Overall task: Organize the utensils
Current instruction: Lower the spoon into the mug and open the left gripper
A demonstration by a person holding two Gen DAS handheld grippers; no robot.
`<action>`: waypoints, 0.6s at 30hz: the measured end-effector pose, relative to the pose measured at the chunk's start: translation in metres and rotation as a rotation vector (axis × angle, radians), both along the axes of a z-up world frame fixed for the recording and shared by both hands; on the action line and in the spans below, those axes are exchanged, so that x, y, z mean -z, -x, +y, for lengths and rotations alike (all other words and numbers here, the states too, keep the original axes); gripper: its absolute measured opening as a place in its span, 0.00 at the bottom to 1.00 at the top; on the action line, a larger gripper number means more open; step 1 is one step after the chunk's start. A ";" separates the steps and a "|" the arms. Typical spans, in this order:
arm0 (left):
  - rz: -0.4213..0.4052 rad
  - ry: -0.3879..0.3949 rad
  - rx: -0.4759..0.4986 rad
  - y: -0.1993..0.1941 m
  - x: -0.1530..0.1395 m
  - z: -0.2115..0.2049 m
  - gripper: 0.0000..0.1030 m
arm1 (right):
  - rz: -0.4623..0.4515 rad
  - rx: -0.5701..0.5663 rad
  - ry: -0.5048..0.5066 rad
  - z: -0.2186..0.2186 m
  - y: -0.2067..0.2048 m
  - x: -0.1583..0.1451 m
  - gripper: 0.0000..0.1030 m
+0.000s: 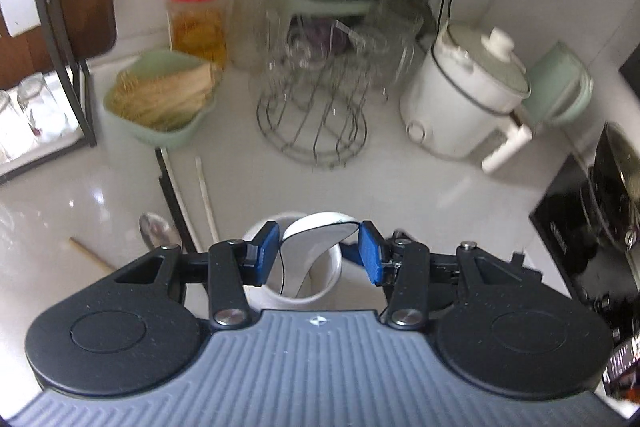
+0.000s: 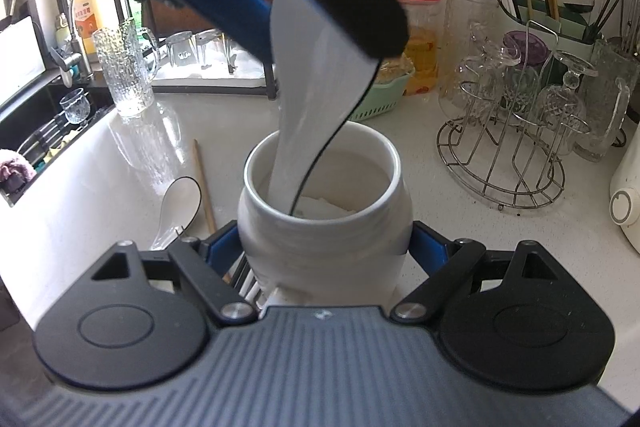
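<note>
White ceramic: the spoon (image 2: 316,75) was a big white soup spoon with a thin dark rim, handle end dipped down into the white jar (image 2: 324,223).
Left gripper (image 1: 319,251): blue pads partway apart and closed on the spoon's bowl, so it was holding the spoon over the jar mouth.
Right gripper (image 2: 325,247): jaws pretty wide but pressed on both sides of the jar's body, gripping it upright on the counter.
Still on the counter: another white spoon (image 2: 178,207) lay just left of the jar, next to a wooden chopstick (image 2: 204,183), and a couple more sticks poked out under the gripper.
Counter (image 2: 420,155): glossy white stone.
Room: wire rack (image 2: 506,163) with upside-down glasses to the right, green basket (image 1: 160,99), red-lidded jar (image 1: 198,15), sink (image 2: 44,123) with a tap on the left.
</note>
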State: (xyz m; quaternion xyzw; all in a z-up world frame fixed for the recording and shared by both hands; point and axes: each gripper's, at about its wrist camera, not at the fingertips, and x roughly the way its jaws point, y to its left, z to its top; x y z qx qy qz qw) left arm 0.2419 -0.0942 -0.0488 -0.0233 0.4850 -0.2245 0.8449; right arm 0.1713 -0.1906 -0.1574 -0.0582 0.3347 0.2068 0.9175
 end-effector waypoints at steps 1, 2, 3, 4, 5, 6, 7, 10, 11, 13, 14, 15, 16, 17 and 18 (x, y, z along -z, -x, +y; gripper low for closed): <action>0.024 -0.005 0.006 -0.002 0.003 -0.001 0.48 | -0.002 0.000 0.000 0.000 0.000 0.000 0.88; 0.043 -0.011 0.013 -0.004 0.005 -0.002 0.48 | -0.002 0.000 0.001 0.000 0.000 0.000 0.88; 0.058 -0.019 0.023 -0.006 0.007 -0.003 0.48 | -0.003 -0.001 0.002 0.000 0.000 0.000 0.88; 0.069 -0.029 0.032 -0.007 0.009 -0.005 0.48 | -0.003 -0.002 0.002 0.000 0.000 0.000 0.88; 0.080 -0.037 0.040 -0.009 0.010 -0.007 0.48 | -0.004 -0.003 0.002 0.000 0.000 0.001 0.88; 0.096 -0.044 0.049 -0.011 0.013 -0.008 0.48 | -0.005 -0.005 0.001 0.000 0.000 0.001 0.88; 0.112 -0.048 0.057 -0.012 0.015 -0.010 0.47 | -0.006 -0.006 0.002 0.001 0.000 0.001 0.88; 0.155 -0.060 0.060 -0.016 0.019 -0.016 0.34 | -0.009 -0.013 0.003 0.001 -0.001 0.001 0.88; 0.169 -0.054 0.056 -0.018 0.021 -0.017 0.34 | -0.010 -0.016 0.002 0.001 -0.001 0.001 0.88; 0.180 -0.062 0.048 -0.021 0.023 -0.019 0.33 | -0.013 -0.020 0.000 0.000 -0.001 0.001 0.88; 0.177 -0.076 0.045 -0.023 0.025 -0.021 0.33 | -0.014 -0.023 0.000 0.000 -0.001 0.001 0.88; 0.181 -0.080 0.043 -0.024 0.026 -0.021 0.33 | -0.014 -0.025 0.000 0.000 -0.002 0.001 0.88; 0.189 -0.077 0.042 -0.025 0.028 -0.022 0.33 | -0.015 -0.027 0.000 0.000 -0.002 0.001 0.88; 0.195 -0.076 0.040 -0.026 0.030 -0.022 0.33 | -0.016 -0.028 0.000 0.000 -0.001 0.001 0.88; 0.199 -0.078 0.034 -0.027 0.032 -0.021 0.33 | -0.017 -0.028 0.000 0.000 -0.001 0.002 0.88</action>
